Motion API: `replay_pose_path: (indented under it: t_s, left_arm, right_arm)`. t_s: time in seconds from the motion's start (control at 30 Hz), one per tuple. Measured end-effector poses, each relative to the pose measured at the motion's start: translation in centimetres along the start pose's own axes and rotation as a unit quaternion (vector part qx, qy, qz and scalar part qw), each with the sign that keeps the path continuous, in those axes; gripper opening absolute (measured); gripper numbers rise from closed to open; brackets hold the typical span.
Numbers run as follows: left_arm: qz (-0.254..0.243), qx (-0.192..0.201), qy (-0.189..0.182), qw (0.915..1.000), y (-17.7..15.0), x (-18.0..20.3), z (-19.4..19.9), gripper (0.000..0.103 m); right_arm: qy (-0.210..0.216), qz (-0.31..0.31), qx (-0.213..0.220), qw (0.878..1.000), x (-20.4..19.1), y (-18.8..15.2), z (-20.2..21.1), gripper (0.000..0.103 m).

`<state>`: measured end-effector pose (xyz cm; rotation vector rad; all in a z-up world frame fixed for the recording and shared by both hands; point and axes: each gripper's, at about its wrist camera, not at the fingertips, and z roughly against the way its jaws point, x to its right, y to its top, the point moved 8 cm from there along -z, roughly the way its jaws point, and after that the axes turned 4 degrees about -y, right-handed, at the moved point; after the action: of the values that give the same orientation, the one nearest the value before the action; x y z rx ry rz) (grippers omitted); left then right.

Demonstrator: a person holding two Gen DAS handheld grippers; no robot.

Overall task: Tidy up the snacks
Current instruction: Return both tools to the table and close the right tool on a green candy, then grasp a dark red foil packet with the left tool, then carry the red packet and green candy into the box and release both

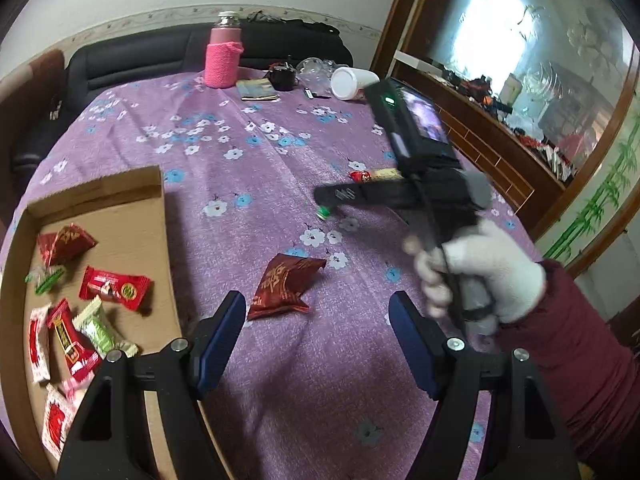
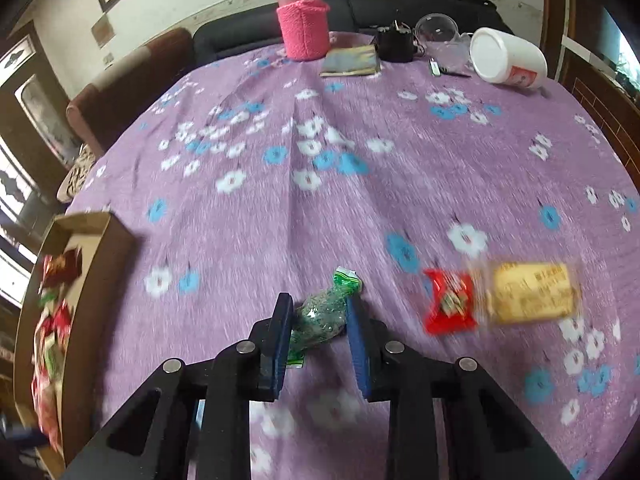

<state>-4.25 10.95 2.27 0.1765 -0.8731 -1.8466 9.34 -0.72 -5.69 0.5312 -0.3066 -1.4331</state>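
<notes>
The right gripper (image 2: 318, 330) pinches the green wrapped candy (image 2: 324, 314) across its plump middle, light, crinkly and slippery, while the left gripper (image 1: 320, 340) hangs spread, empty, over the dark red snack packet (image 1: 286, 286)

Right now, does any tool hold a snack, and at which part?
The right tool holds the green candy by its middle, both twisted ends free. The left tool is open and holds nothing; the dark red packet lies ahead of it.

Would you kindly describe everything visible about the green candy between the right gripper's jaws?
The green candy is a small oblong sweet in crinkly, shiny green wrapping with twisted, white-edged ends. It lies slanted on the purple floral tablecloth, between the jaws of the right gripper. Both pads appear to touch its sides.
</notes>
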Motion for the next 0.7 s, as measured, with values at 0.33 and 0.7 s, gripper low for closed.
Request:
replay_pose_path:
  t_s: [0.33, 0.7]
  left_arm:
    - [-0.037, -0.061, 0.050, 0.9962, 0.7, -0.6, -6.2, 0.073]
    - [-0.007, -0.099, 0.077, 0.9921, 0.0, -1.8, -9.2, 0.032]
  right_arm:
    - [0.052, -0.028, 0.028, 0.998, 4.3, -5.5, 4.5, 0.028]
    - [0.095, -0.050, 0.056, 0.993, 4.7, -6.1, 5.1, 0.028]
